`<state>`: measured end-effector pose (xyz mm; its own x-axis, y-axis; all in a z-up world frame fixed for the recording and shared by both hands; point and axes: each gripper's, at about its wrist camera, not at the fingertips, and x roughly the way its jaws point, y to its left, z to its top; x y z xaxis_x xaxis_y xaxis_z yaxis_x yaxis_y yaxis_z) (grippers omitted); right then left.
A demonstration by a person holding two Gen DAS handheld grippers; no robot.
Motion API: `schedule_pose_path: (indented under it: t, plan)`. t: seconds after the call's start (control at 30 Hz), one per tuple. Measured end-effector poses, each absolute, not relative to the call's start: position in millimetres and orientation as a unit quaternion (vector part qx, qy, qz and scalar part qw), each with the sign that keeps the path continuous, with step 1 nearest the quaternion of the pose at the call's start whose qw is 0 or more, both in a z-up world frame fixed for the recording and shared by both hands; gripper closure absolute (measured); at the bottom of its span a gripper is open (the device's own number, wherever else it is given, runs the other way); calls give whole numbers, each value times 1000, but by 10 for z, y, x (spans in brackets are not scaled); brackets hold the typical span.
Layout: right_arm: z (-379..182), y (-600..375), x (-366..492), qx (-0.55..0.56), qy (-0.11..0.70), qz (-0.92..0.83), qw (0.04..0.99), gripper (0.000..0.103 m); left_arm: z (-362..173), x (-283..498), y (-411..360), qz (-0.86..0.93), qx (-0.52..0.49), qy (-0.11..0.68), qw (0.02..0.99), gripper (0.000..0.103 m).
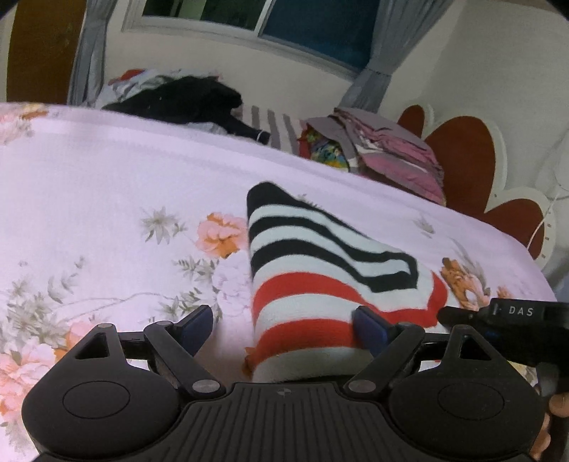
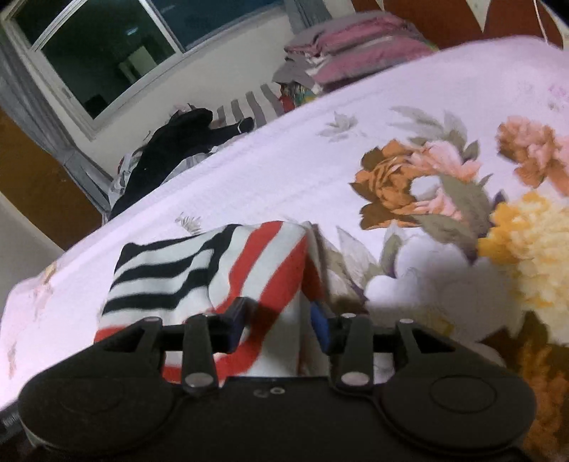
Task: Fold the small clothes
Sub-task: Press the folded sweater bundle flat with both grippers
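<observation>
A folded striped knit garment (image 1: 320, 256), black-and-white at its far end and red-and-white at its near end, lies flat on the pink floral bedsheet (image 1: 106, 177). My left gripper (image 1: 282, 314) is open wide just above the near end. Its right finger (image 1: 370, 327) hovers over the red stripes and its left finger (image 1: 197, 325) over bare sheet. The right gripper (image 1: 458, 314) comes in at the garment's right side. In the right wrist view the garment (image 2: 199, 263) lies under my right gripper (image 2: 281, 309), whose fingers stand slightly apart with cloth showing in the gap.
A black clothes heap (image 1: 185, 99) lies at the bed's far side under the window (image 1: 302, 21). A folded pink and grey stack (image 1: 384, 149) sits by the red scalloped headboard (image 1: 466, 160). A person's hand (image 1: 558, 401) shows at the right edge.
</observation>
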<state>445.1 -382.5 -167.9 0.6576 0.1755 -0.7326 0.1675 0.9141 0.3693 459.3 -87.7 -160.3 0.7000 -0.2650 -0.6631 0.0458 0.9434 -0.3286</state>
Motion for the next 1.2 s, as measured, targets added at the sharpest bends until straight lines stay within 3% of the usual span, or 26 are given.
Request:
schedule_pose_path:
  t: [0.07, 0.17, 0.27, 0.47, 0.73, 0.93, 1.1, 1.2]
  plan:
    - [-1667, -3757, 4448, 184, 400, -1, 898, 90, -1676, 4628, -877, -83, -146, 382, 909, 17]
    - [-1772, -3699, 4426, 117, 383, -39, 916, 91, -1800, 4619, -866, -87, -154, 382, 907, 17]
    - [-1871, -3639, 4392, 94, 379, -44, 920, 90, -1864, 4609, -847, -88, -168, 382, 905, 17]
    - [-1560, -3597, 4343, 83, 319, -56, 942, 79, -1629, 4665, -857, -85, -167, 356, 915, 17]
    - [-1716, -3339, 4600, 25, 345, -19, 938, 82, -1835, 4976, -943, -66, -166, 398, 900, 17]
    - [-1904, -3419, 4680, 13, 362, -39, 931, 89, -1879, 4982, -1001, -70, -149, 396, 903, 17]
    - [-1862, -3397, 4660, 9, 366, -37, 930, 89, -1831, 4958, -992, -66, -143, 399, 903, 17]
    - [-1719, -3443, 4548, 35, 357, -24, 933, 82, -1756, 4872, -974, -66, -130, 394, 908, 17]
